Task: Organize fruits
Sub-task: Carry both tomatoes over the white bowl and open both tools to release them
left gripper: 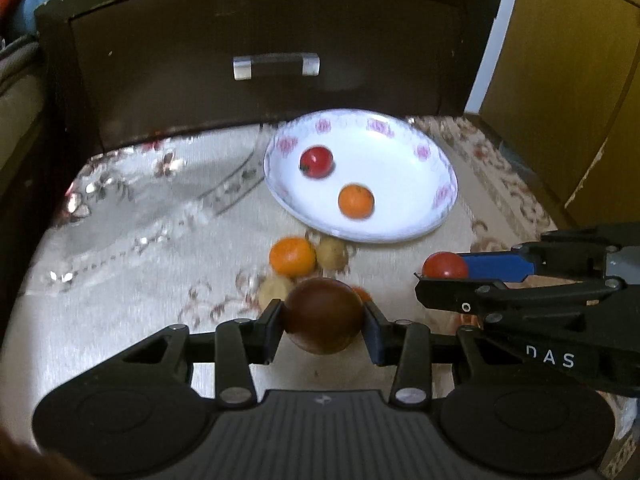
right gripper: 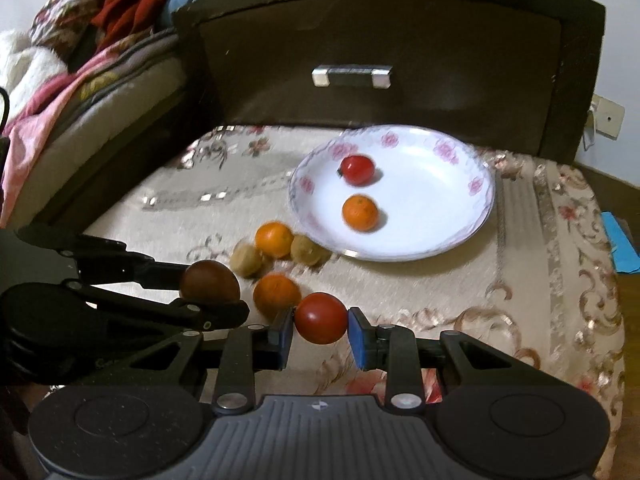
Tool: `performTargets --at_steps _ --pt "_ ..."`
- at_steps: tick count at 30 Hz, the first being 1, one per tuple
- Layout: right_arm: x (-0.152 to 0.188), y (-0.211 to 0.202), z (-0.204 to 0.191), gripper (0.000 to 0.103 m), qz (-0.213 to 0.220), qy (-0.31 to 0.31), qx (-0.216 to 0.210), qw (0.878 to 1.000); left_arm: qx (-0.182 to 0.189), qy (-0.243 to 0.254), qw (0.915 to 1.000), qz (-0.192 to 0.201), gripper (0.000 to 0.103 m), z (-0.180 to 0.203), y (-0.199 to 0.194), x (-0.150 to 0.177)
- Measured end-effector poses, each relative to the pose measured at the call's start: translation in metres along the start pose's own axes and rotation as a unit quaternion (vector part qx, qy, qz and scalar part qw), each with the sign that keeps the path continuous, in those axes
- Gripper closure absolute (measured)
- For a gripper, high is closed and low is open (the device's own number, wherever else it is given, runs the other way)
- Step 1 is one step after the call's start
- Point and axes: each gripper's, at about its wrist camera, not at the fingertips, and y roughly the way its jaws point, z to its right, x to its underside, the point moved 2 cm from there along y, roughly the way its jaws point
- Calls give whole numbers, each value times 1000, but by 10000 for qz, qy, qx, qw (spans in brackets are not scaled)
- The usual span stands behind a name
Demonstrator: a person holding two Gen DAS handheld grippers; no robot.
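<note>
My left gripper [left gripper: 324,322] is shut on a dark brown round fruit [left gripper: 323,315], which also shows in the right wrist view [right gripper: 209,282]. My right gripper [right gripper: 320,330] is shut on a red tomato [right gripper: 321,318], seen from the left wrist view too [left gripper: 445,266]. A white plate with pink flowers [left gripper: 400,152] holds a red tomato [left gripper: 316,161] and an orange [left gripper: 356,201]. Beside the plate's near edge lie two oranges [right gripper: 274,239] [right gripper: 276,293] and two yellowish-brown fruits [right gripper: 246,259] [right gripper: 306,250].
A floral cloth [right gripper: 480,292] covers the surface. A dark wooden drawer front with a metal handle [right gripper: 351,76] stands behind the plate. Bedding [right gripper: 60,92] lies at the left. A wooden cabinet [left gripper: 568,80] stands at the right.
</note>
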Motion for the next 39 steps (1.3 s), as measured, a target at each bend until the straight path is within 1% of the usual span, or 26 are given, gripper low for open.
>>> performTargets --at_steps 7,16,25,30,39 --pt "-18 -1 15 78 212 280 104 9993 -19 48 9999 124 54 5 12 -26" --pt "-37 11 39 78 346 662 178 9970 -60 171 9995 260 54 11 32 -54" --pt "-50 29 53 78 387 676 206 9968 -102 79 9995 294 55 5 52 -64" --pt "-52 37 56 77 370 696 215 9967 -94 86 9997 218 55 5 63 -63" --pt "-50 43 60 77 309 711 237 9967 -108 114 9996 214 55 7 66 -63"
